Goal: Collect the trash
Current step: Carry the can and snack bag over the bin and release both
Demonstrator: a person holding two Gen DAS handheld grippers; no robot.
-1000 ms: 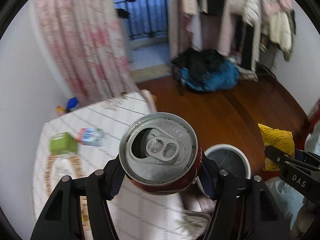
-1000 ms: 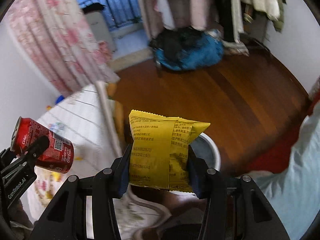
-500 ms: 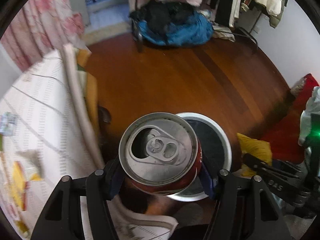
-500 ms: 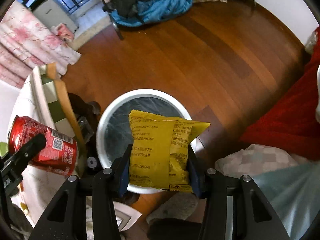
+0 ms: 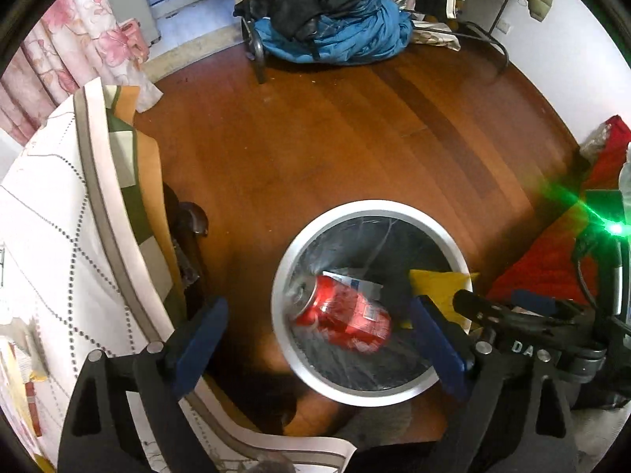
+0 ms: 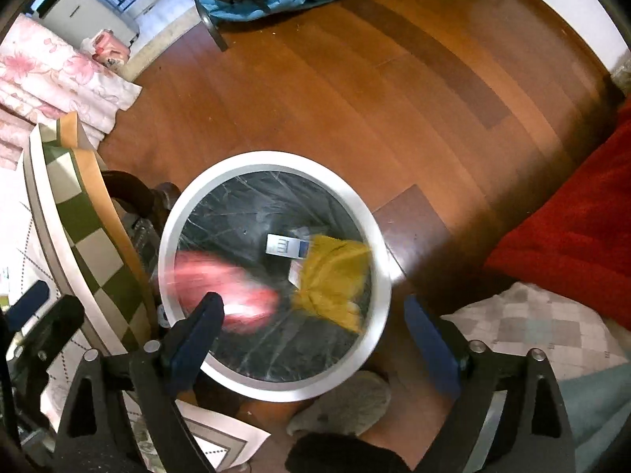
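Wooden floor fills the left wrist view, with a pink floral curtain far left and a blue bundle of cloth at the far side. We see a white cloth-covered desk on the left. Round white trash bin with a dark liner stands on the floor, near and right of centre. Red soda can lies on its side inside the bin mouth, slightly blurred, next to a white carton. Yellow snack bag shows at the bin's right rim, partly behind the other tool. Left gripper has jaws spread wide, nothing between them.

Right wrist view: same floor, bin centred below us. Can is a red blur in the left part of the bin. Snack bag is a yellow blur in the right part, beside the white carton. Whether either is resting or in the air we cannot tell. Right gripper jaws are wide apart and empty. Red fabric lies at right, checked cloth hangs off the desk at left.
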